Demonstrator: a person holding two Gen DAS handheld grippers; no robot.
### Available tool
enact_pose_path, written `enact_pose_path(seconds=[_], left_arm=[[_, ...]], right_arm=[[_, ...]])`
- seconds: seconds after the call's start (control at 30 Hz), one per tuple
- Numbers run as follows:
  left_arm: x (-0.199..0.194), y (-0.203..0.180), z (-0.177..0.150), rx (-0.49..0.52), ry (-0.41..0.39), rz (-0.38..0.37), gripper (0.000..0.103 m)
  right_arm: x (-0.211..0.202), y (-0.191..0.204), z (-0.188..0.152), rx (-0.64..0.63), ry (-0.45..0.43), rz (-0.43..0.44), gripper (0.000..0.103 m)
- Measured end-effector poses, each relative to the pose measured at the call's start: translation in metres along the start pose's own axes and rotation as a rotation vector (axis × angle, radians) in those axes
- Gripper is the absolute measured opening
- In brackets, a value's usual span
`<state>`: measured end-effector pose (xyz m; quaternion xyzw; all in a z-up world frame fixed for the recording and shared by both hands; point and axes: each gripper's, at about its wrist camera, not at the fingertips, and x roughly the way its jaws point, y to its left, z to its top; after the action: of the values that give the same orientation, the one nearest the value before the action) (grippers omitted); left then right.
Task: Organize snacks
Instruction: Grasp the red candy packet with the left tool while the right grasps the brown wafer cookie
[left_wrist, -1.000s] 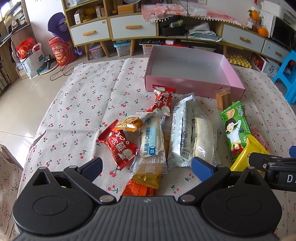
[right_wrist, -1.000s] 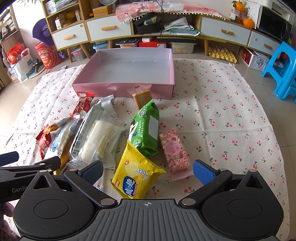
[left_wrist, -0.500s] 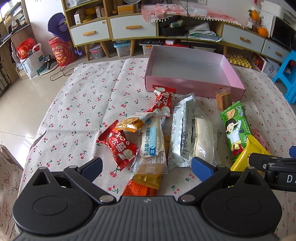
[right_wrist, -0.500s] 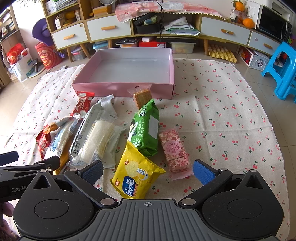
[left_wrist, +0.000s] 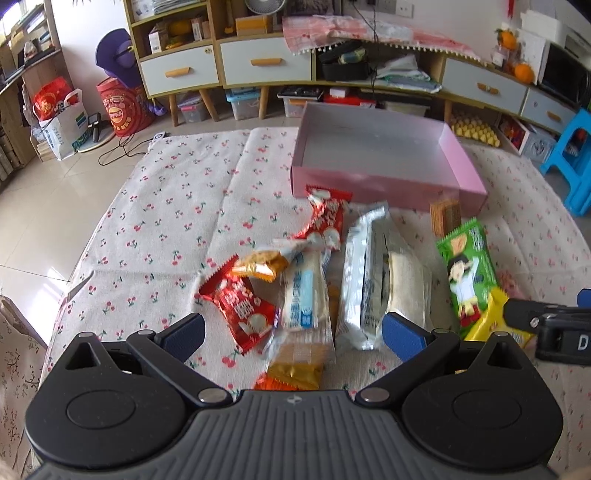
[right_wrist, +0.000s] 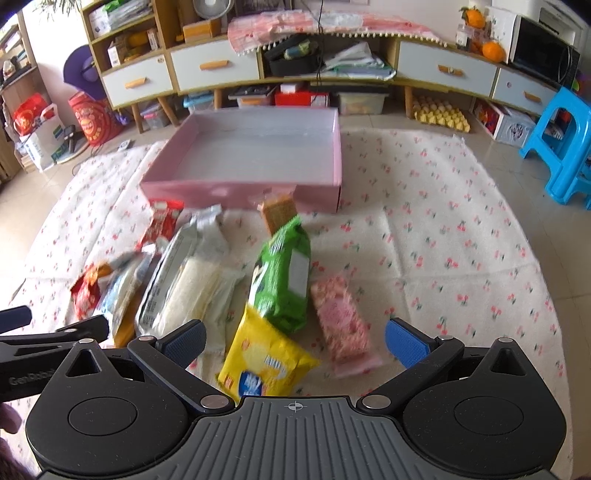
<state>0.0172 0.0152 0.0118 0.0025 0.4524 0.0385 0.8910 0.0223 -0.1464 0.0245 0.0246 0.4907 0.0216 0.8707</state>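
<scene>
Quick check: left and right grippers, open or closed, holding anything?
Left gripper: open, holding nothing, above the snacks.
Right gripper: open, holding nothing, above the yellow bag.

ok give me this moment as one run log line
phase: pre-grasp | left gripper: open | right gripper: open | pink box: empty | snacks: on cloth

Both wrist views look forward, low over the snacks, sharing the pink box (left_wrist: 384, 184) (right_wrist: 243, 192).
</scene>
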Motion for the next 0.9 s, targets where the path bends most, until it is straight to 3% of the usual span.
enact_pose_path(seconds=[0.2, 0.4, 0.63, 0.77, 0.9], left_arm=[[0.003, 0.012, 0.02, -0.02, -0.004, -0.025, 0.102], [0.014, 0.018, 0.039, 0.019, -0.016, -0.033, 0.098], [0.051, 0.029, 0.053, -0.024, -0.024, -0.178, 0.085], [0.073, 0.027, 0.056, -0.033, -0.001, -0.259, 0.073], [0.085, 0.019, 0.061, -0.023, -0.007, -0.265, 0.064]], right_arm=[[0.001, -0.014, 0.022, 0.002, -0.037, 0.021, 0.103], [0.02, -0.038, 0.041, 0.132, 0.025, 0.18, 0.103], [0.054, -0.065, 0.052, 0.318, 0.092, 0.385, 0.102], [0.076, -0.079, 0.059, 0.41, 0.104, 0.395, 0.095], [0.095, -0.082, 0.066, 0.443, 0.096, 0.385, 0.085]])
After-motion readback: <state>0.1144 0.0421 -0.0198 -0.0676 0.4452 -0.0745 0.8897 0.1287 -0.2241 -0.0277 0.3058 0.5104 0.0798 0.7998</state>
